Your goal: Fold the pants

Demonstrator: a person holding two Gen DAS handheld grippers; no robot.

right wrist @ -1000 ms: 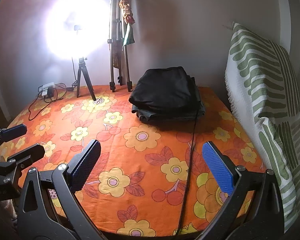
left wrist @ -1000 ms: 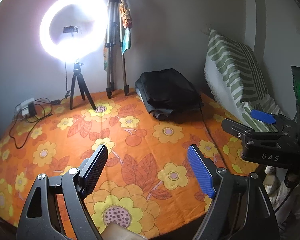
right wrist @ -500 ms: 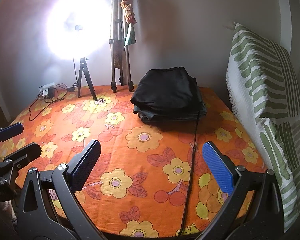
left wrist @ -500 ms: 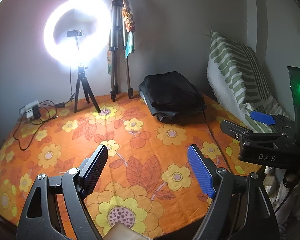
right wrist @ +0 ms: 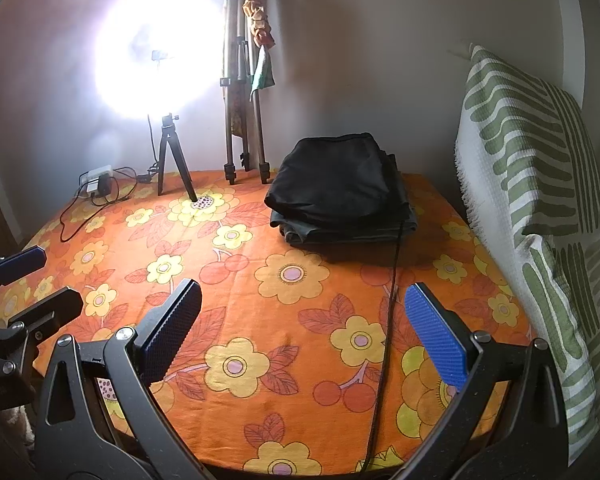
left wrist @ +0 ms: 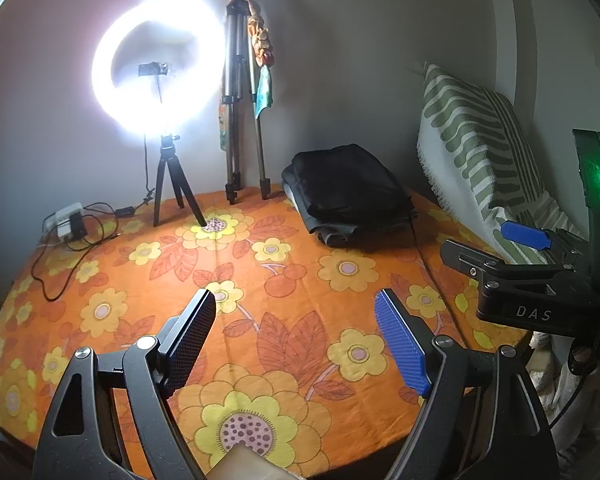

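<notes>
A folded stack of dark pants (left wrist: 346, 192) lies at the far right of the orange flowered table (left wrist: 260, 280), near the wall; it also shows in the right wrist view (right wrist: 338, 188). My left gripper (left wrist: 296, 334) is open and empty, above the table's near edge. My right gripper (right wrist: 304, 330) is open and empty, also near the front edge. The right gripper shows at the right of the left wrist view (left wrist: 540, 280). The left gripper shows at the left edge of the right wrist view (right wrist: 20, 300). Both are far from the pants.
A lit ring light on a small tripod (left wrist: 158, 80) and a folded tripod (left wrist: 242, 100) stand at the back. A power strip with cables (left wrist: 66, 220) lies back left. A green striped pillow (right wrist: 532, 200) leans at the right. A black cable (right wrist: 388, 320) runs across the cloth.
Both grippers have drawn back and tilted a little, so the table and pants sit slightly lower and farther in view. Both stay open and empty.
</notes>
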